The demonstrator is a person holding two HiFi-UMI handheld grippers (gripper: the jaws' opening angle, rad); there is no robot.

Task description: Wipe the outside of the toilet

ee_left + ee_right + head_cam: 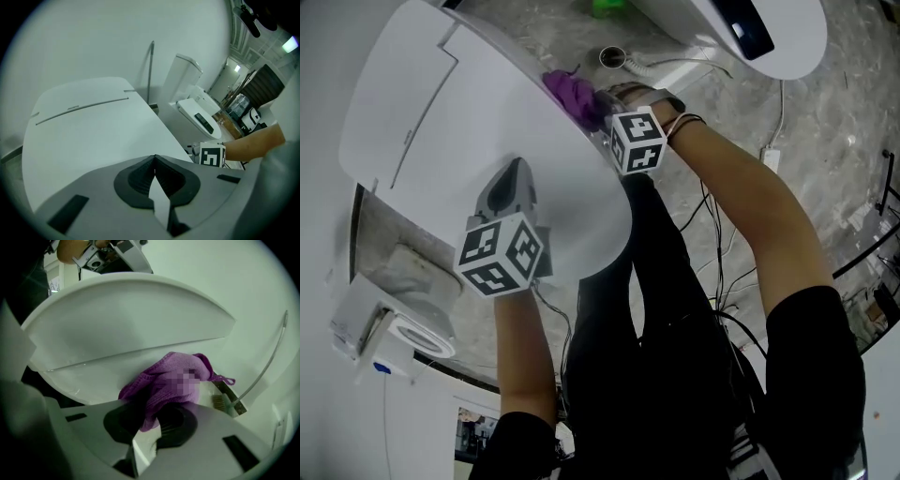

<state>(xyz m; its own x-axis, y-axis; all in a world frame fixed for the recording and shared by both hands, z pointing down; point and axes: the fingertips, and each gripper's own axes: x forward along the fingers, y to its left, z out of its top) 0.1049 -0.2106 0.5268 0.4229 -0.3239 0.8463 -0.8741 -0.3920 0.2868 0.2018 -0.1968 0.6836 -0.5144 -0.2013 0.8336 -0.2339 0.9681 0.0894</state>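
Note:
A white toilet with its lid [487,131] down fills the upper left of the head view. My left gripper [514,178] rests on top of the lid [89,126], jaws shut with nothing between them. My right gripper [605,108] is shut on a purple cloth [574,97] and presses it against the toilet's side under the lid's rim. In the right gripper view the purple cloth [171,383] bunches out of the jaws against the white bowl wall [93,376] below the lid edge.
A second white toilet [759,28] stands at the top right, also in the left gripper view [201,117]. A hose and cables [712,234] lie on the marbled floor. A toilet-paper holder [412,328] sits at the lower left. A metal pipe [267,362] runs beside the bowl.

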